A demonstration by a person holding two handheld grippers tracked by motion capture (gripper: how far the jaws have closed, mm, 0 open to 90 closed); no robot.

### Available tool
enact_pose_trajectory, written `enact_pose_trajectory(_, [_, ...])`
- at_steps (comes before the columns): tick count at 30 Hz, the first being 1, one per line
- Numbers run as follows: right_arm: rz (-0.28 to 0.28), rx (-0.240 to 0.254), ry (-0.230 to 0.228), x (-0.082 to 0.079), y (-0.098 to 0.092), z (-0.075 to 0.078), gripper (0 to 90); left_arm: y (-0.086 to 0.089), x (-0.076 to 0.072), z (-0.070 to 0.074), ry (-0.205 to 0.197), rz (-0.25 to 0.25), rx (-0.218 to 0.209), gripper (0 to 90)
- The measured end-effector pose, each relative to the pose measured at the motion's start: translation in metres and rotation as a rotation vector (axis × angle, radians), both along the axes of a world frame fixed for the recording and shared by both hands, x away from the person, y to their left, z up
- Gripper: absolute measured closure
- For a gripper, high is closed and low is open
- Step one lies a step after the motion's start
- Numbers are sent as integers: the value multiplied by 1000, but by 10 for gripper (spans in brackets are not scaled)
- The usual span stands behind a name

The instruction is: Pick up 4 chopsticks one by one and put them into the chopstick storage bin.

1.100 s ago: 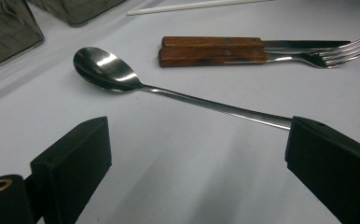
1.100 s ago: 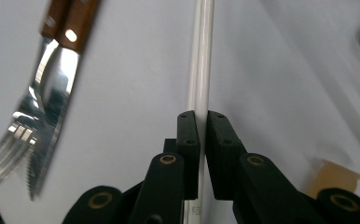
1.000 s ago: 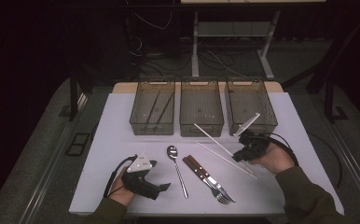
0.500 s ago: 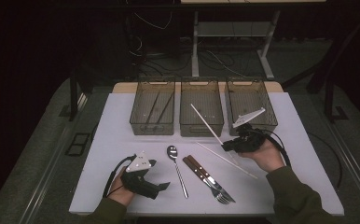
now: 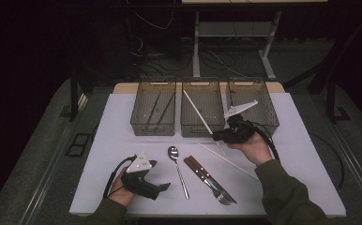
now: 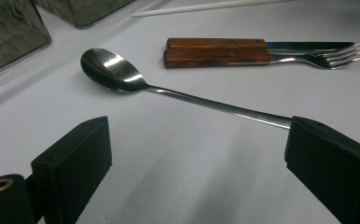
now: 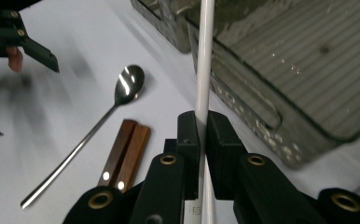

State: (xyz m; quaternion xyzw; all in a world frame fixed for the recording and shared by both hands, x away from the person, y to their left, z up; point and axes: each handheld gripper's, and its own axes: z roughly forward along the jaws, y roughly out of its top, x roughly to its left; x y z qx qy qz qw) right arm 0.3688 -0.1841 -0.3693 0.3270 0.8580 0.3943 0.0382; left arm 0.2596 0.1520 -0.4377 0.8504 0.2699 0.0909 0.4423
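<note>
My right gripper (image 5: 218, 136) (image 7: 202, 133) is shut on a white chopstick (image 5: 197, 110) (image 7: 204, 56), held off the table. The stick slants up and away over the middle bin (image 5: 202, 129). A second white chopstick (image 5: 227, 160) lies flat on the white table below my right hand. My left gripper (image 5: 159, 175) (image 6: 197, 158) rests open near the front left edge. Its jaws stand wide on either side of the handle of a steel spoon (image 5: 177, 165) (image 6: 122, 74), not touching it.
A knife and fork with wooden handles (image 5: 206, 174) (image 6: 215, 50) lie side by side right of the spoon. Three clear bins stand in a row at the back: left (image 5: 154, 108), middle, right (image 5: 256, 101). Bare table lies at the left and right ends.
My right gripper has carried the chopstick left and upward, from the right side of the table to the front of the middle bin. The left gripper has not moved.
</note>
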Motion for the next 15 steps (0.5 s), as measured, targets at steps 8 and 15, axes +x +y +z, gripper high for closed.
enact_pose_trajectory(8, [-26, 54, -36, 16, 19, 14, 844, 0, 0, 0, 0, 2, -4, 58])
enact_pose_trajectory(15, [-44, 85, -52, 34, 43, 25, 844, -1, 0, -2, -21, -16, 0, 58])
